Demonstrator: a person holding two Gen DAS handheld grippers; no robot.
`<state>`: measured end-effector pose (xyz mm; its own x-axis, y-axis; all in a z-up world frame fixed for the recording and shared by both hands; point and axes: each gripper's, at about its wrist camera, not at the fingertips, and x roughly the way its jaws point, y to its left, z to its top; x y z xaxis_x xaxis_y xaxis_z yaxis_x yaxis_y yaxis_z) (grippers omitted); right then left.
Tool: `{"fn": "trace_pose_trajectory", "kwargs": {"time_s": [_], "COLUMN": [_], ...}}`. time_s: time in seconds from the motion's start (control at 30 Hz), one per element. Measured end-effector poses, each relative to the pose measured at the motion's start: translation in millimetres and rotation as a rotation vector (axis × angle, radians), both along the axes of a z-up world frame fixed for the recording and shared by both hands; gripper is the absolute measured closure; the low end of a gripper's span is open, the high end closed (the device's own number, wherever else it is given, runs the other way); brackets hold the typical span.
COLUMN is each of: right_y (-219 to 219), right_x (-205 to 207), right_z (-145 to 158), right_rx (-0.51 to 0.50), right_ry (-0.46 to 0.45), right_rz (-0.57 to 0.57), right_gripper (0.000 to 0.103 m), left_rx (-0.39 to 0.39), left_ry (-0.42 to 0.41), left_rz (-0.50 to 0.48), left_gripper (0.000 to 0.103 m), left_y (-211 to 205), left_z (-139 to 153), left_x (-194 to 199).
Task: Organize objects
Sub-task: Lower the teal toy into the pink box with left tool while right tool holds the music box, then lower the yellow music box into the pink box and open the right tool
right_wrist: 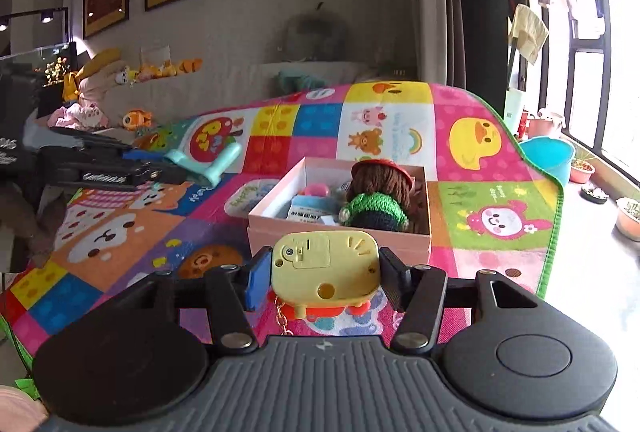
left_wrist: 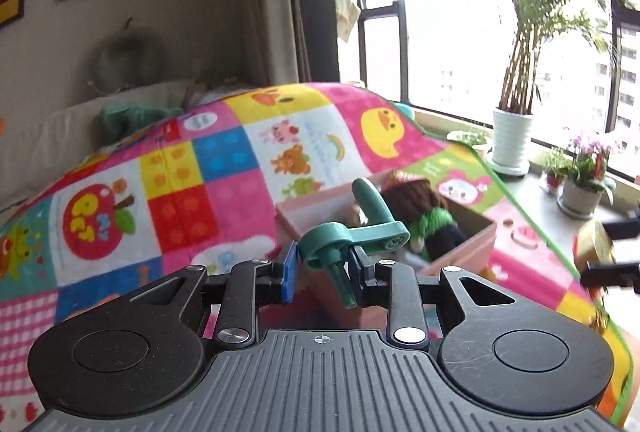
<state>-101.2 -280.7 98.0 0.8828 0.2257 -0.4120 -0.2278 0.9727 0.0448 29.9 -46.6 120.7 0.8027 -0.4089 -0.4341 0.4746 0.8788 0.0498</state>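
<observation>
My left gripper [left_wrist: 323,264] is shut on a teal plastic crank-shaped toy [left_wrist: 356,232] and holds it above the near edge of the pink box [left_wrist: 472,252]. It also shows in the right wrist view [right_wrist: 160,170], far left, with the teal toy [right_wrist: 208,162]. My right gripper [right_wrist: 320,272] is shut on a yellow toy with red feet [right_wrist: 326,270], just in front of the pink box [right_wrist: 340,236]. A knitted doll [right_wrist: 376,196] with brown hair and green scarf lies in the box, also seen in the left wrist view [left_wrist: 424,216].
A colourful patchwork blanket [right_wrist: 480,160] covers the surface under the box. Potted plants [left_wrist: 512,136] stand on the window ledge to the right. A blue bucket [right_wrist: 548,156] sits past the blanket's right edge. Plush toys [right_wrist: 136,76] lie by the far wall.
</observation>
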Motion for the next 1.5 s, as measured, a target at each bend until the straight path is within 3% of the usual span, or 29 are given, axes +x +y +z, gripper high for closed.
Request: {"fn": "trace_pose_trajectory", "kwargs": {"time_s": [0.13, 0.23, 0.37, 0.47, 0.53, 0.57, 0.63, 0.7, 0.77, 0.93, 1.13, 1.2, 1.23, 1.33, 1.4, 1.5], "right_y": [-4, -8, -11, -8, -4, -2, 2, 5, 6, 8, 20, 21, 19, 6, -9, -31], "right_x": [1, 2, 11, 20, 24, 26, 29, 30, 32, 61, 172, 206, 216, 217, 204, 180], "right_z": [0, -2, -5, -7, -8, -9, -11, -12, -9, 21, 69, 69, 67, 59, 49, 29], "right_rx": [0.009, 0.003, 0.011, 0.013, 0.010, 0.008, 0.001, -0.012, -0.014, 0.032, 0.124, 0.137, 0.145, 0.131, 0.091, 0.054], "right_ry": [0.007, 0.016, 0.035, 0.050, 0.056, 0.060, 0.072, 0.083, 0.091, 0.076, 0.031, 0.067, 0.082, 0.088, 0.081, 0.110], "right_rz": [-0.019, -0.036, -0.063, -0.070, -0.069, -0.067, -0.061, -0.063, -0.063, -0.032, -0.073, -0.108, -0.131, -0.161, -0.188, -0.171], "right_gripper": [0.047, 0.047, 0.047, 0.047, 0.047, 0.047, 0.047, 0.047, 0.047, 0.047, 0.047, 0.035, 0.035, 0.035, 0.027, 0.023], "left_rx": [-0.120, -0.129, -0.085, 0.051, 0.114, 0.109, -0.004, -0.169, -0.266, -0.311, -0.333, -0.326, -0.322, -0.340, -0.377, -0.403], "left_ry": [0.219, 0.340, 0.289, 0.161, 0.083, 0.074, 0.119, 0.141, 0.146, 0.189, 0.298, 0.327, 0.332, 0.336, 0.362, 0.381], "left_rz": [0.059, 0.074, 0.026, -0.043, -0.002, 0.020, 0.046, 0.066, 0.101, 0.163, 0.156, 0.147, 0.142, 0.123, 0.109, 0.074], "left_gripper": [0.071, 0.071, 0.071, 0.068, 0.068, 0.068, 0.069, 0.069, 0.069, 0.072, 0.072, 0.072, 0.072, 0.072, 0.072, 0.072], "left_y": [-35, -45, -49, -65, -71, -71, -59, -36, -14, 31, 56, 59, 60, 64, 61, 46], "left_z": [-20, -43, -56, -58, -61, -63, -65, -64, -62, -66, -80, -83, -83, -81, -78, -71], "left_x": [61, 78, 68, 51, 48, 50, 62, 66, 63, 42, 26, 23, 22, 19, 24, 34]}}
